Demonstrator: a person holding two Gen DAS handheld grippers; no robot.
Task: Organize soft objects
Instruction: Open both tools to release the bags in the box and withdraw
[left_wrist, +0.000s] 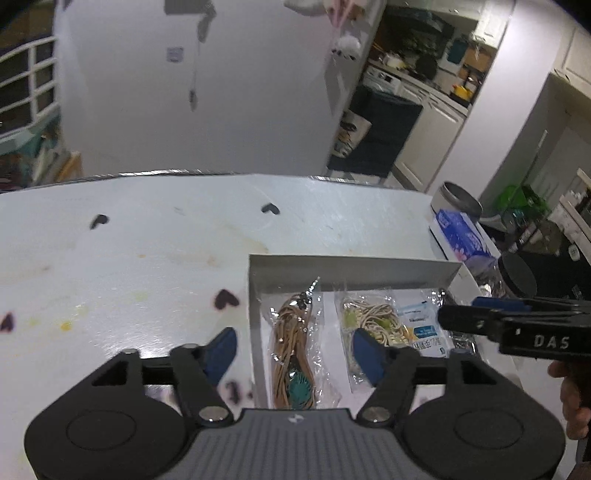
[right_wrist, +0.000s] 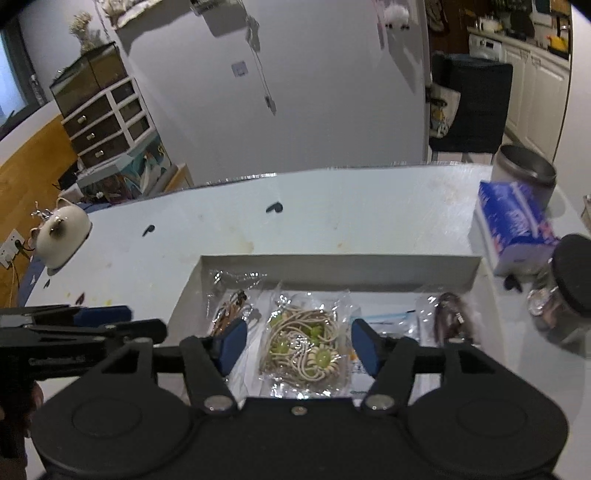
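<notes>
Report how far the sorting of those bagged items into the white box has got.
Done, apparently: the white box already holds the bagged tan cord necklace, the bagged cream-and-green cord piece, a dark bagged item at its right end and a flat printed packet. In hand: nothing; the left gripper and right gripper hang open over the box. Left: nothing loose is visible on the table.

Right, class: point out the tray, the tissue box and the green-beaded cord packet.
tray (right_wrist: 332, 267), right wrist view, far wall.
tissue box (right_wrist: 513, 221), right wrist view, blue top.
green-beaded cord packet (right_wrist: 306, 343), right wrist view, coiled cords.
</notes>
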